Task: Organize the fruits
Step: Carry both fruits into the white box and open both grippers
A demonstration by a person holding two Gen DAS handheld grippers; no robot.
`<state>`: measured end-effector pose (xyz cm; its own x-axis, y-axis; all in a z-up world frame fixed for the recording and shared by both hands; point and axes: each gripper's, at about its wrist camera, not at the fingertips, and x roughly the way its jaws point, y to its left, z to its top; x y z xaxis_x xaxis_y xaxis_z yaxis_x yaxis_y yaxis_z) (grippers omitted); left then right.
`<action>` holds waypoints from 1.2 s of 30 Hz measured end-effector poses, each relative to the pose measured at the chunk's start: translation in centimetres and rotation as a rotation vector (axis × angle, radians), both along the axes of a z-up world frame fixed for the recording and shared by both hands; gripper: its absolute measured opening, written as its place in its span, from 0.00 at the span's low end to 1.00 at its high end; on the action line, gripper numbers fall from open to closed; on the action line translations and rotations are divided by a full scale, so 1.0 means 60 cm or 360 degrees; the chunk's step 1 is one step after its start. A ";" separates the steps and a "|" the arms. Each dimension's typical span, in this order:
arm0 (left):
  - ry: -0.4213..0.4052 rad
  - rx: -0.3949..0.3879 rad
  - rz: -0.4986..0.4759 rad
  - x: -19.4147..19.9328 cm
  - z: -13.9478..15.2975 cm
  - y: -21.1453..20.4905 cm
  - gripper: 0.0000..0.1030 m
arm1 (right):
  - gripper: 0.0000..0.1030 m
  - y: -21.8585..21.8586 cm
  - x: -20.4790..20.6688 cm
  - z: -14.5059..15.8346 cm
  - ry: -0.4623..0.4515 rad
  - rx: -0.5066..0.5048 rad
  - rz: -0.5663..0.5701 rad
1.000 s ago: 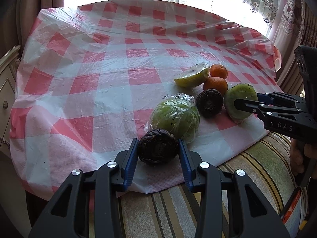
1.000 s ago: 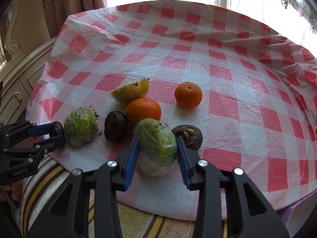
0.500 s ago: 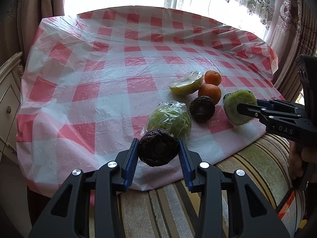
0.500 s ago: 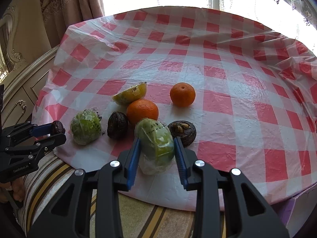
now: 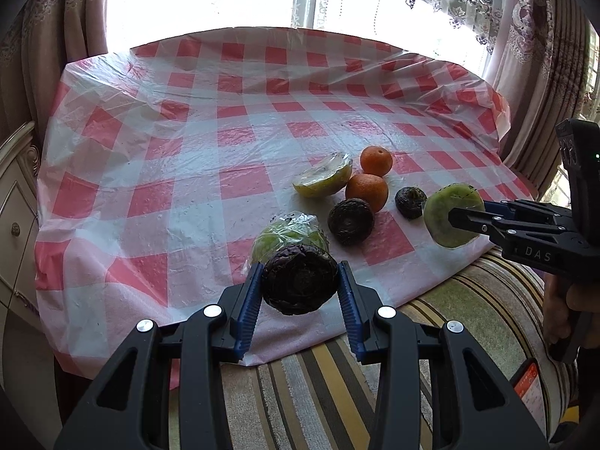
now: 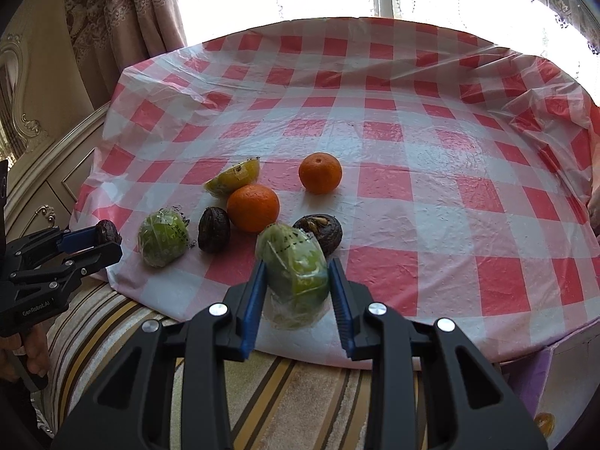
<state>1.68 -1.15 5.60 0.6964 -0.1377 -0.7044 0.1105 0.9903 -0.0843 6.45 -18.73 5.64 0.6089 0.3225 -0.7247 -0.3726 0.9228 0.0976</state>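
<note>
From the left wrist view, your left gripper [image 5: 300,288] is pinching a dark wrinkled fruit [image 5: 299,279] between its blue pads, held over the near edge of the checked tablecloth [image 5: 195,157]. Take the nearer orange [image 5: 366,192] as your landmark: the held fruit hangs well to the near-left of it, with a wrapped green fruit [image 5: 288,234] just beyond the pads. The cluster lies ahead and to the right of this tool, so any set-down beside the other dark fruits means travelling forward-right. Your right gripper [image 5: 455,219] comes in from the right, clamped on a second wrapped green fruit [image 5: 452,215], to the right of the orange and clear of the cloth.

From the right wrist view, the right gripper [image 6: 298,285] squeezes that wrapped green fruit [image 6: 294,266], whose long axis runs roughly along the fingers, tilted a little left. It sits just near-right of the nearer orange [image 6: 253,208]. Its twin [image 6: 163,238] lies on the cloth to the left of the orange, so the right hand would have to cross leftward past a dark fruit [image 6: 213,229]. The left gripper [image 6: 101,238] is nearer that twin.

Count: two oranges, the farther one [image 6: 320,172] beyond-right; two wrapped green fruits; three dark wrinkled fruits, one held, one right of the orange [image 6: 318,230]; one wrapped yellow wedge [image 6: 234,180] beyond-left.
</note>
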 end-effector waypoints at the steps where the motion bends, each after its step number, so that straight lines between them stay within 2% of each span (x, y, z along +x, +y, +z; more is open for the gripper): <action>1: -0.0002 0.0003 -0.0007 0.001 0.002 -0.003 0.37 | 0.33 -0.005 -0.002 0.001 0.0001 0.0006 -0.0006; 17: -0.0043 0.0081 -0.0170 0.011 0.034 -0.057 0.37 | 0.33 -0.082 -0.028 0.017 -0.0010 0.0039 -0.0130; 25: -0.0066 0.0143 -0.0358 0.027 0.056 -0.126 0.37 | 0.33 -0.137 -0.043 0.026 -0.0020 0.0053 -0.0224; 36: -0.0067 0.0315 -0.0707 0.049 0.076 -0.263 0.37 | 0.33 -0.231 -0.069 0.023 -0.0011 0.0065 -0.0400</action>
